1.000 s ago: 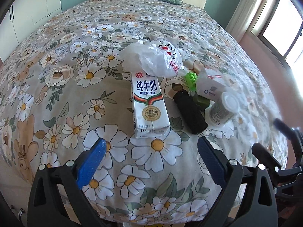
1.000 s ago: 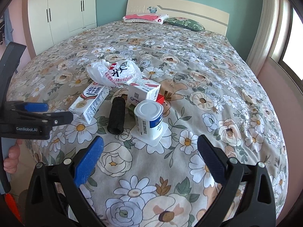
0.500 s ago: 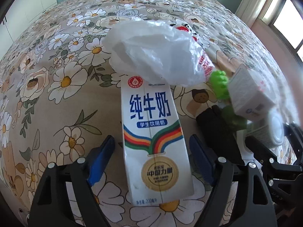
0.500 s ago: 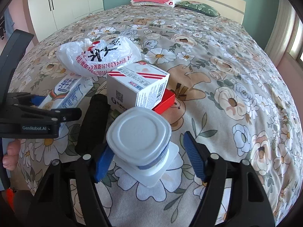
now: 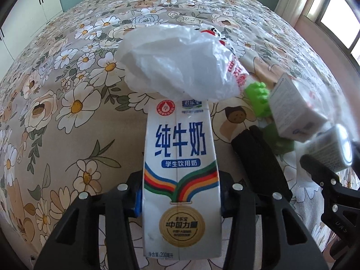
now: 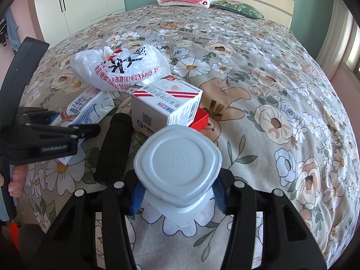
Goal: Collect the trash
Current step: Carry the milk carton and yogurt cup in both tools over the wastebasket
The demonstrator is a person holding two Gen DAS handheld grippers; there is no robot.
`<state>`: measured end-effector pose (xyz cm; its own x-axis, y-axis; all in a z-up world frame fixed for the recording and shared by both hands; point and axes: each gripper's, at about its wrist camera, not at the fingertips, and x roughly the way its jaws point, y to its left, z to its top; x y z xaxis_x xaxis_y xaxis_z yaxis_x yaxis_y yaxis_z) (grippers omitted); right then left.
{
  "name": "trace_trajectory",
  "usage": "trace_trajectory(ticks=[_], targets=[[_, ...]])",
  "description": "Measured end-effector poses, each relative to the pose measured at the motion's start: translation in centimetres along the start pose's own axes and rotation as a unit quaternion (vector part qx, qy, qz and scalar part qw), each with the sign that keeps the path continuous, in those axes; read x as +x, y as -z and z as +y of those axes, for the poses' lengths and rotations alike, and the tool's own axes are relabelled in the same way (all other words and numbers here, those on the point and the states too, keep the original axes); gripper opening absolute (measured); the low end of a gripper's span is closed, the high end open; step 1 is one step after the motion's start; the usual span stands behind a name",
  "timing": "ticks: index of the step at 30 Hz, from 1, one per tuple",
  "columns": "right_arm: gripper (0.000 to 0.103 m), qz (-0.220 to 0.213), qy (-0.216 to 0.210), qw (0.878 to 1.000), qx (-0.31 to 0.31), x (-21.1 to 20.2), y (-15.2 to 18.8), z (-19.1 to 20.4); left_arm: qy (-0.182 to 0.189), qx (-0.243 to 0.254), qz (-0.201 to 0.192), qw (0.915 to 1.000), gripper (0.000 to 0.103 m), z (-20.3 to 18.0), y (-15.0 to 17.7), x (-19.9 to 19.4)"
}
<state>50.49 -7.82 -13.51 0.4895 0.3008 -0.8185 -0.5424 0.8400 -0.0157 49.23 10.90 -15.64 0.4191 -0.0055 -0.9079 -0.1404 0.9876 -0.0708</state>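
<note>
A white milk carton (image 5: 180,171) lies flat on the flowered bedspread, and my left gripper (image 5: 181,195) is shut on its sides; it also shows in the right wrist view (image 6: 86,108). My right gripper (image 6: 177,193) is shut on a white lidded cup (image 6: 177,166), also seen from the left wrist (image 5: 333,150). A white plastic bag (image 5: 177,67) with red print lies just beyond the carton. A black roll (image 6: 114,150) lies between carton and cup. A white medicine box (image 6: 164,108) sits behind the cup.
A green toy piece (image 5: 258,99) and a red box (image 6: 199,119) lie by the medicine box. The bed (image 6: 270,90) stretches away to pillows (image 6: 186,0) and a headboard. Wardrobes (image 6: 78,2) stand at the left, a window at the right.
Both grippers moved forward over the bed and closed: the left onto the milk carton, the right onto the lidded cup. The other items have not moved.
</note>
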Motion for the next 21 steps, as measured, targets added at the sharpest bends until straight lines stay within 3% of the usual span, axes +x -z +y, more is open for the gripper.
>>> trace_trajectory(ticks=[11,21], targets=[[0.052,-0.033,0.018,0.999,-0.025,-8.1,0.1,1.8,-0.010,0.032,-0.043,0.9985,0.049,-1.1,2.2,-7.8],[0.052,-0.085,0.025,0.993,-0.074,-19.9,0.7,5.7,-0.026,0.077,-0.118,0.9897,0.049,-2.3,5.6,-19.9]])
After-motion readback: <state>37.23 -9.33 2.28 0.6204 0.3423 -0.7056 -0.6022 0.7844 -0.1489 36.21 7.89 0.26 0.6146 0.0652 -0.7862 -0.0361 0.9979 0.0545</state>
